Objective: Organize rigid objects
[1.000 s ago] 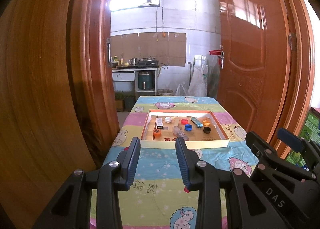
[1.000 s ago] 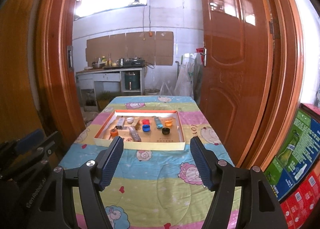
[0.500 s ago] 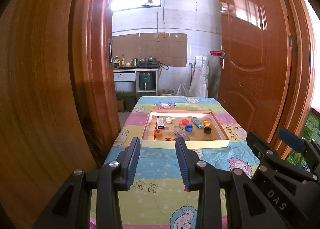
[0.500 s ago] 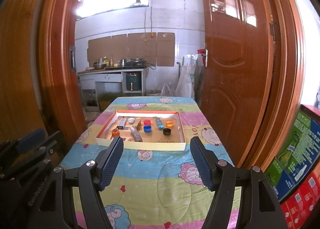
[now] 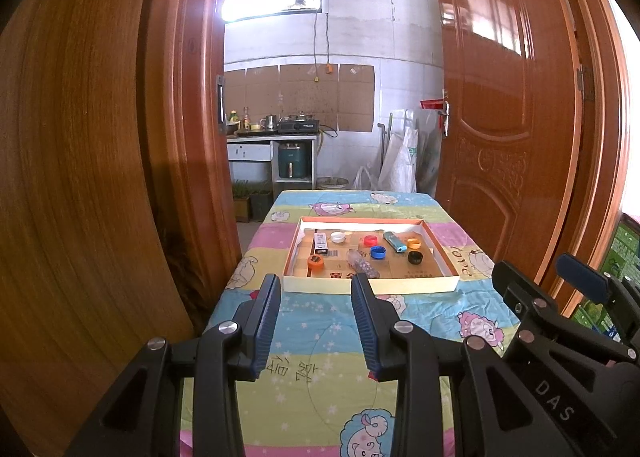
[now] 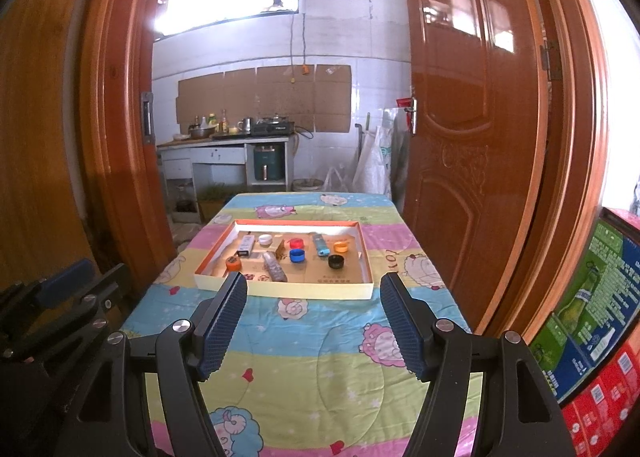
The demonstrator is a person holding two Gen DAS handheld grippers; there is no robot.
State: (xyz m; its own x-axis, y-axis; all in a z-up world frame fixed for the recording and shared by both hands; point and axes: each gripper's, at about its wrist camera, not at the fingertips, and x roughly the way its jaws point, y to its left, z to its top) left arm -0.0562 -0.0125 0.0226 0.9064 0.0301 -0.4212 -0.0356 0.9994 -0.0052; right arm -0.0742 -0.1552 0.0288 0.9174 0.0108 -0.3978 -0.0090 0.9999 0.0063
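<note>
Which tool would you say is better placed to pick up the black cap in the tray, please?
Probably the right tool: it is open wider, and the black cap lies on the tray's right side. The left tool faces the tray's left half.

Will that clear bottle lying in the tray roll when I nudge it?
Probably: the clear bottle lies on its side on the tray's flat floor. It looks like thin plastic, so likely light, and may skid or squash under a hard pinch.

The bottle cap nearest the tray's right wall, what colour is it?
Black cap, clearest in the right wrist view.
</note>
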